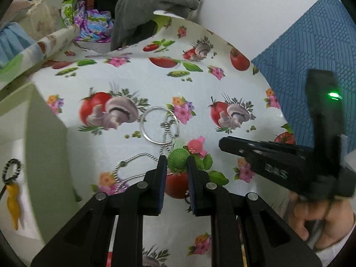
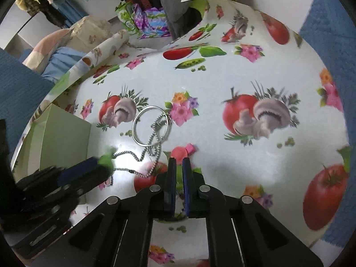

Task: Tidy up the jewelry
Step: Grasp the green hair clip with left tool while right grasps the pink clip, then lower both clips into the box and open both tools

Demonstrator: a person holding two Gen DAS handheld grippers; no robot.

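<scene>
My left gripper [image 1: 177, 163] is shut on a round green woven piece [image 1: 178, 160], just above the patterned tablecloth; it also shows in the right wrist view [image 2: 106, 159]. A silver bangle [image 1: 159, 125] lies beyond it, crossed by a silver bead chain [image 1: 133, 162]. In the right wrist view the bangle [image 2: 151, 125] and the chain [image 2: 142, 158] lie ahead to the left. My right gripper [image 2: 179, 163] is shut and empty, just before a pink piece [image 2: 181, 151]. The pink piece [image 1: 195, 145] lies right of the green one.
A pale green open box [image 1: 42, 138] stands at the left, holding a dark bead loop with a yellow charm [image 1: 12, 191]. The box also shows in the right wrist view [image 2: 64, 138]. Clothes and bags pile at the back [image 1: 155, 4]. A blue mat [image 1: 311, 55] lies right.
</scene>
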